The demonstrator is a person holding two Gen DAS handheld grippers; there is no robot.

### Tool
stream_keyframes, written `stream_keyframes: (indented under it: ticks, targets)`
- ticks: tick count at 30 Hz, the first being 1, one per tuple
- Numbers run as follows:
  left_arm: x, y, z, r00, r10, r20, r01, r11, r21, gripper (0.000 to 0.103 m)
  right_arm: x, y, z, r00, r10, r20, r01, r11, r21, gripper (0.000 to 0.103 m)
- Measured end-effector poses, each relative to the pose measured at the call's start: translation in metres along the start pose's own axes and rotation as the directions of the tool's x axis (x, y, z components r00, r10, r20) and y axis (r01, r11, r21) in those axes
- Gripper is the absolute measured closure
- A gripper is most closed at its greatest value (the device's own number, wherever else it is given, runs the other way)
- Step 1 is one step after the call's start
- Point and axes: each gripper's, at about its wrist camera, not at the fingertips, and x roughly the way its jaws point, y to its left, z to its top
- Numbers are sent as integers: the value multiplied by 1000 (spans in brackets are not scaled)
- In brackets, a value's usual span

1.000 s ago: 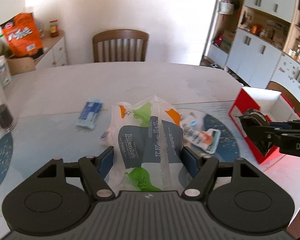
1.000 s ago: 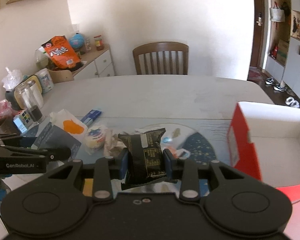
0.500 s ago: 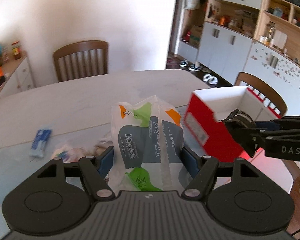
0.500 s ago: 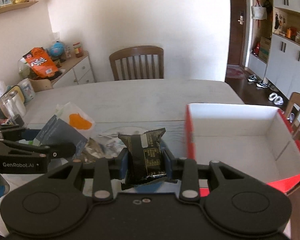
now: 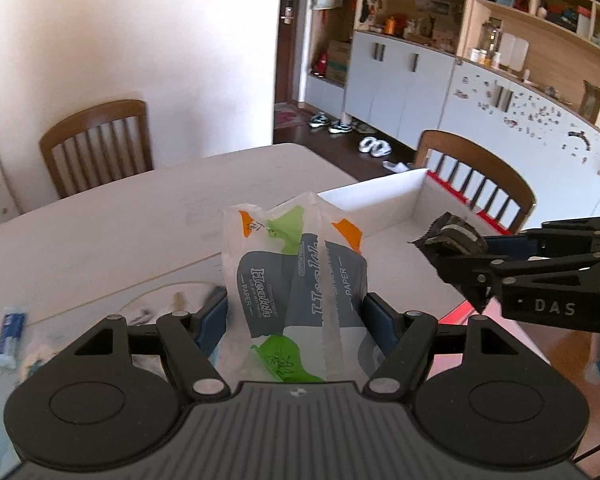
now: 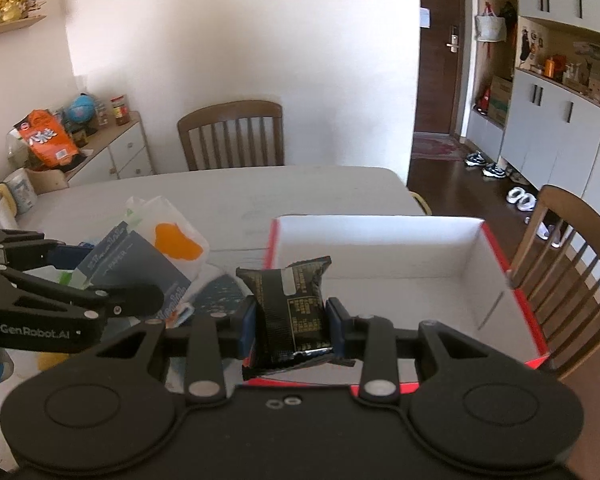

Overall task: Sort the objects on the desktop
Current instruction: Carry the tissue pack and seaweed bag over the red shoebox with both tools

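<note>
Left wrist view: left tongs (image 5: pixel 296 312) grasp a tissue pack (image 5: pixel 296 276), upright between the blue pads.
Right wrist view: right tongs (image 6: pixel 292 326) are clenched on a black snack packet (image 6: pixel 290 308), upright, over the near wall of the box.
Surroundings: red box with white interior (image 6: pixel 476 264) stands open on the surface (image 6: pixel 220 192); a wooden chair (image 6: pixel 232 136) stands at the far edge, another (image 6: pixel 568 264) just beside the box.
Obstructions: right tongs cross the left view at right; the left tongs (image 6: pixel 132 292) cross the right view at left.
Change: both tongs have travelled toward the box; it now fills more of both views.
Left behind: small blue packet (image 5: pixel 10 336) on the surface.
Pack appearance: white film, grey panels, green and orange patches, "Health PAPER" print.
Packet appearance: glossy black, crimped ends, gold text.
</note>
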Motion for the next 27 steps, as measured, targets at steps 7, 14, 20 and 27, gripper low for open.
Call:
stream_keyframes:
  ticks: [7, 14, 20, 27]
  targets:
    - [17, -29, 16, 1000, -18, -1, 18, 999, 46, 31, 6, -32, 2, 999, -31, -8, 31, 999, 8, 68]
    - [48, -50, 33, 998, -48, -41, 52, 995, 84, 31, 19, -61, 1, 997, -73, -32, 74, 997, 13, 68]
    - [80, -65, 42, 994, -65, -85, 75, 990, 120, 31, 34, -77, 1, 995, -87, -56, 87, 996, 2, 68]
    - [115, -78, 49, 983, -99, -157, 124, 979, 164, 31, 47, -100, -1, 993, -88, -80, 89, 996, 18, 68]
